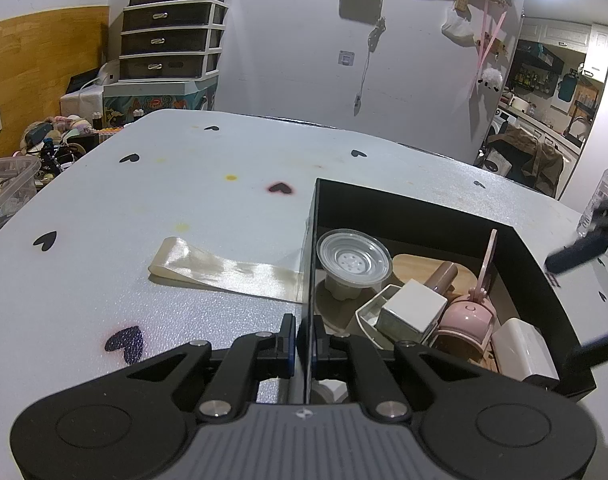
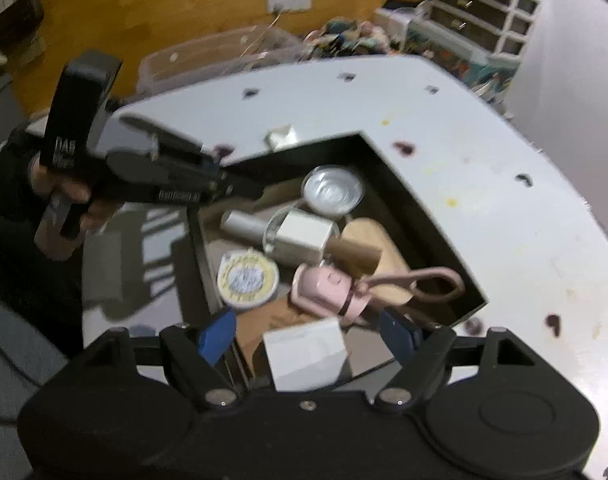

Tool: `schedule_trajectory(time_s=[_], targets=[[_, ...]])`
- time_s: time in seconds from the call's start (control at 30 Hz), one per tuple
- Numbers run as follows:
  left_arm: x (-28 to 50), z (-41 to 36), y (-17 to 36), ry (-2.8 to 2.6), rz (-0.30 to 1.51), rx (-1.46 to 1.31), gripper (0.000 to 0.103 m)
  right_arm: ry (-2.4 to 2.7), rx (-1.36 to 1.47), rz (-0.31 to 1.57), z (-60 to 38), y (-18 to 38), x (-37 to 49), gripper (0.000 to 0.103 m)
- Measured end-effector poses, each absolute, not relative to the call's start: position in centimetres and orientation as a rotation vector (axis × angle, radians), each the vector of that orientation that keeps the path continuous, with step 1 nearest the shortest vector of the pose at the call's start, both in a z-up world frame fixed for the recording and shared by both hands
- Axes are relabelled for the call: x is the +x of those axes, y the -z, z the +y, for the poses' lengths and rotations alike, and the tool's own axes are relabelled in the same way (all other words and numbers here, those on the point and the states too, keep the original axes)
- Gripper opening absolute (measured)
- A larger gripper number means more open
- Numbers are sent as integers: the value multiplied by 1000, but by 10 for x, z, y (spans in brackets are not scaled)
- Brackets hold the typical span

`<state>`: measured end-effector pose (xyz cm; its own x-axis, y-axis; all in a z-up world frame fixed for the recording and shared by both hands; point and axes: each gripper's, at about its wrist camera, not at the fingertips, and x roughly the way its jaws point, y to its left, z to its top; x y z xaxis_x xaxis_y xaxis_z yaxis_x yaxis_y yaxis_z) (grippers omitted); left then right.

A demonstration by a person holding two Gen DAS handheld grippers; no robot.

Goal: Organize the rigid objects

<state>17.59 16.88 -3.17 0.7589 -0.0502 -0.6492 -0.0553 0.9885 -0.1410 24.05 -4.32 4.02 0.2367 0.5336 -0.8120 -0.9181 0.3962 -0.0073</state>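
The left gripper (image 1: 305,340) is clamping its jaws on the black box's (image 1: 424,204) wall; the right gripper (image 2: 310,330) is hovering over the box, jaws apart around nothing.

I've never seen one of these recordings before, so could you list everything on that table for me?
black box: one, black, on the table's right side
clear dish: one, silvery, far corner of the box
white cube: one, white, middle of the box
pink gadget: one, pink, looped cord, in the box
round tin: one, yellow-rimmed, in the box
ribbon: one, cream, on the table beside the box
table: one, white with dark hearts
left gripper: jaws shut on the box wall
right gripper: jaws open above the box
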Motion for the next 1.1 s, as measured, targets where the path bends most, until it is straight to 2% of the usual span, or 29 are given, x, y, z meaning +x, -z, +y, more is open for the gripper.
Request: schedule_trajectory(time_s=[0.1, 0.4, 0.83, 0.93, 1.1], targets=[[176, 169, 32, -3, 710, -156, 7, -1019, -492, 762, -48, -54, 235, 89], [176, 169, 32, -4, 711, -152, 7, -797, -300, 602, -69, -73, 211, 94], [175, 166, 27, -14, 706, -126, 8, -420, -72, 509, -91, -28, 183, 100], [171, 166, 20, -26, 685, -118, 11, -391, -53, 512, -93, -22, 180, 100], [155, 163, -1, -36, 609, -110, 39, -372, -32, 486, -95, -20, 168, 100]])
